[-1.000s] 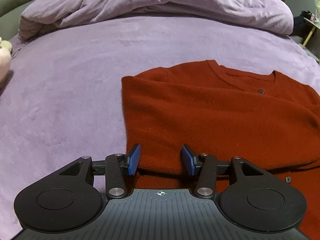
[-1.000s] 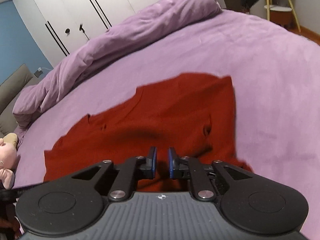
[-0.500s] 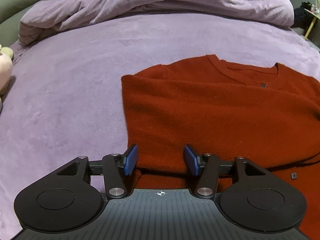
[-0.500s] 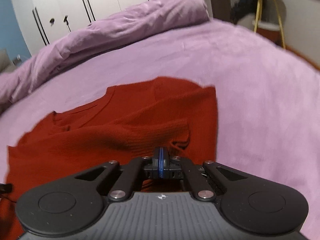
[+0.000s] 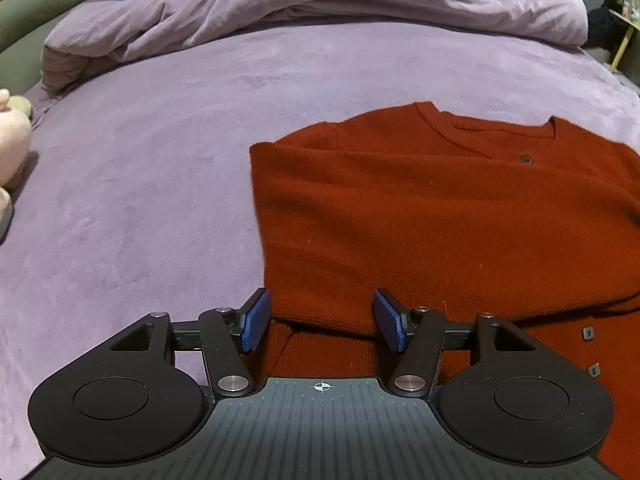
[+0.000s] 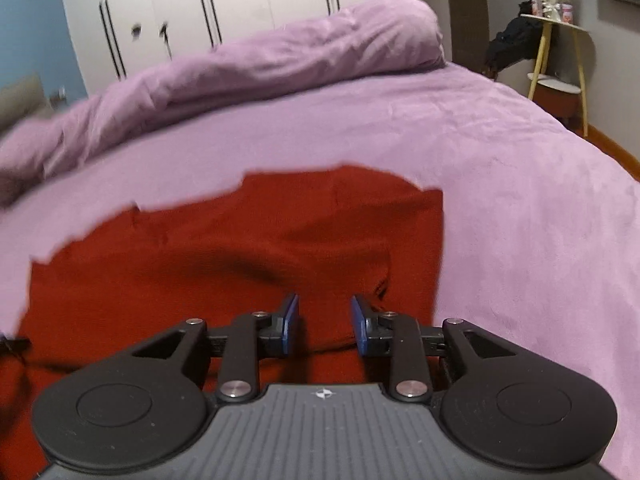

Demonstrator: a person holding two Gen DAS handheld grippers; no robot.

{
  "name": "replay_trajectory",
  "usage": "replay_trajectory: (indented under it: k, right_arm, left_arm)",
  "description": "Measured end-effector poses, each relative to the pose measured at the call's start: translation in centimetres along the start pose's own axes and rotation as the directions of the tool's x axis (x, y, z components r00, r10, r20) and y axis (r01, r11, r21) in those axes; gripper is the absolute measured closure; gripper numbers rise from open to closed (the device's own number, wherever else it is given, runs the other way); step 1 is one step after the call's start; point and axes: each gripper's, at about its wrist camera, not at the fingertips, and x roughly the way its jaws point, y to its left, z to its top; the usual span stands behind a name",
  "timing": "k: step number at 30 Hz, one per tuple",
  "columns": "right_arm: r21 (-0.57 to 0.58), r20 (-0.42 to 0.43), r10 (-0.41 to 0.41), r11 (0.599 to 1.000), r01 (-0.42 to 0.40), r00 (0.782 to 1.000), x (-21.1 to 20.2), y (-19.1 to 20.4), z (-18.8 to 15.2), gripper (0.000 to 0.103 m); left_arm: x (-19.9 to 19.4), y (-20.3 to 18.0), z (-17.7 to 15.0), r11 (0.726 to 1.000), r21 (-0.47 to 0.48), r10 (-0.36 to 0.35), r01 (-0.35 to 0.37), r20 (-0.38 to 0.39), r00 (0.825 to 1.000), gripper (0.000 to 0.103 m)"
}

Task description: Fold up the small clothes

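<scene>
A rust-red knitted cardigan [image 5: 440,216] is lying flat on the purple bed [image 5: 140,184], its left sleeve folded across the body and its neckline pointing toward the far side. The left tool [image 5: 322,320] is hovering at the near hem with its blue pads spread wide, nothing between them but the ribbed edge of the knit below. The right tool [image 6: 325,326] is hanging over the garment's right part, its pads standing moderately apart and gripping nothing; a loose ridge of red fabric is bunching just ahead of it. A rolled purple duvet [image 5: 320,4] is stretching along the far edge of the bed, well apart from the cardigan. A pale plush toy [image 5: 12,140] is sitting at the bed's left margin. White wardrobe doors [image 6: 224,4] are standing behind the duvet, and a yellow-legged side table [image 6: 560,52] is standing off to the right. Small dark buttons [image 5: 588,333] are showing near the right hem.
</scene>
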Motion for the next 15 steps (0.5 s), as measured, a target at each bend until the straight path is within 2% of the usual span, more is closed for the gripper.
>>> replay_trajectory:
  k: [2, 4, 7, 10, 13, 15]
  right_arm:
    - [-0.066, 0.006, -0.021, 0.998, 0.022, 1.000, 0.2, 0.6, -0.1, 0.085]
    - [-0.083, -0.004, -0.032, 0.996, 0.032, 0.999, 0.1, 1.0, 0.0, 0.085]
    - [-0.009, -0.019, 0.020, 1.000, -0.020, 1.000, -1.6, 0.4, 0.3, 0.085]
    - [0.058, -0.025, 0.096, 0.994, -0.095, 0.995, -5.0, -1.0, -1.1, 0.085]
    - [0.099, -0.032, 0.147, 0.985, -0.143, 0.989, -10.0, -3.0, -4.3, 0.085]
    - [0.152, -0.049, 0.162, 0.976, -0.153, 0.986, -13.6, -4.7, -6.9, 0.081]
  left_arm:
    - [0.1, -0.2, -0.2, 1.000, 0.020, 0.010, -0.010, 0.011, 1.000, 0.038]
    - [0.2, 0.1, -0.5, 1.000, 0.011, 0.006, -0.006, 0.014, 1.000, 0.036]
    - [-0.5, 1.1, -0.9, 0.999, -0.029, -0.018, 0.018, 0.013, 1.000, 0.036]
    - [-2.5, 2.2, -2.5, 0.998, -0.022, -0.067, 0.067, -0.006, 0.998, 0.039]
    - [-5.8, 3.4, -6.0, 0.994, 0.059, -0.092, 0.093, -0.009, 0.996, 0.039]
    - [-8.1, 4.5, -8.6, 0.990, 0.090, -0.109, 0.110, -0.018, 0.994, 0.038]
